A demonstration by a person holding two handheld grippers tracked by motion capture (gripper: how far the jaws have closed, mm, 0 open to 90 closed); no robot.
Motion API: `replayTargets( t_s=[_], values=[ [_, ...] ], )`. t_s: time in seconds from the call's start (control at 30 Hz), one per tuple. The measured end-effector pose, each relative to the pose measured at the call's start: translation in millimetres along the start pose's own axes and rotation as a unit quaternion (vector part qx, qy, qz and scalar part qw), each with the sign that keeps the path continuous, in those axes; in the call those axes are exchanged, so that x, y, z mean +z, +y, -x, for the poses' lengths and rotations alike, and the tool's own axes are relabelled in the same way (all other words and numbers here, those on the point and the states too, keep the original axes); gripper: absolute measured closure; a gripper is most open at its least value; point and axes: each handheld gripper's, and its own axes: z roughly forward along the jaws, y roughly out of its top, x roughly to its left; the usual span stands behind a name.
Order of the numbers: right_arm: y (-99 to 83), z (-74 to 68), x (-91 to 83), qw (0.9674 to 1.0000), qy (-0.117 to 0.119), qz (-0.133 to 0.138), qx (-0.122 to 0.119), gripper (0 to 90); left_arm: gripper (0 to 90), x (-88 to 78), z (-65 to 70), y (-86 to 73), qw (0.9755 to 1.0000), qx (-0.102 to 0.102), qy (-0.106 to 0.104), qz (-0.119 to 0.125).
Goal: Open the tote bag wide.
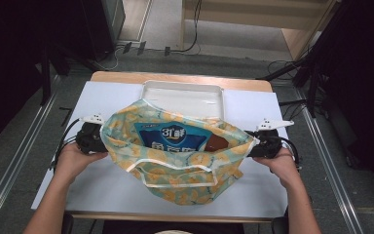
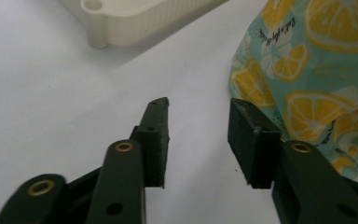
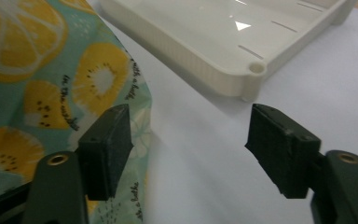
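Soft lemon-print cloth bag (image 1: 175, 161) gapes; left gripper (image 2: 198, 140), right gripper (image 3: 191, 149) jaws spread, empty; ribbed cream tray (image 1: 182, 95) beyond

A lemon-print fabric bag (image 1: 185, 170) lies open at the middle of a white rectangular table (image 1: 107, 97), its mouth facing up. Inside it, a blue plastic snack packet (image 1: 173, 136) rests toward the left, with a brown packet (image 1: 217, 143) just beside it on the right. Behind the bag, touching its far edge, sits a shallow cream plastic tray (image 1: 182, 95). The left gripper (image 1: 91, 139) sits at the bag's left edge, and the right gripper (image 1: 265, 144) at its right edge, both resting low over the table.
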Motion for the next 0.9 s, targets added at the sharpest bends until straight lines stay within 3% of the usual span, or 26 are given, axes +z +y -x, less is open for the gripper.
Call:
replayTargets(
  t_s=[0.07, 0.2, 0.3, 0.53, 0.7, 0.9],
  values=[
    [2.2, 0.2, 0.5, 0.9999, 0.01, -0.003, 0.004, 35.8, 61.5, -1.4, -1.2, 0.8, 1.0, -0.003, -0.007, 0.003],
    [4.7, 4.9, 3.7, 0.9992, 0.025, -0.023, 0.022, 37.6, 58.9, -3.6, -0.1, 3.3, 1.0, -0.001, 0.0, -0.001],
    [5.0, 4.5, 4.4, 0.9992, 0.021, -0.026, 0.019, 39.0, 50.8, -5.0, -1.4, 5.3, 1.0, 0.003, -0.001, 0.001],
    [8.3, 4.9, 1.1, 0.9992, 0.017, -0.023, 0.03, 41.4, 46.3, -7.9, -3.4, 4.6, 0.9998, -0.007, -0.019, 0.007],
    [8.1, 4.4, -1.8, 0.999, 0.017, -0.025, 0.034, 42.6, 47.6, -7.9, -3.3, 7.0, 0.9996, -0.017, -0.022, 0.009],
    [9.8, 3.7, -2.2, 0.999, 0.019, -0.023, 0.034, 44.6, 47.9, -9.9, -1.6, 8.4, 0.9993, -0.009, -0.034, 0.009]
  ],
)
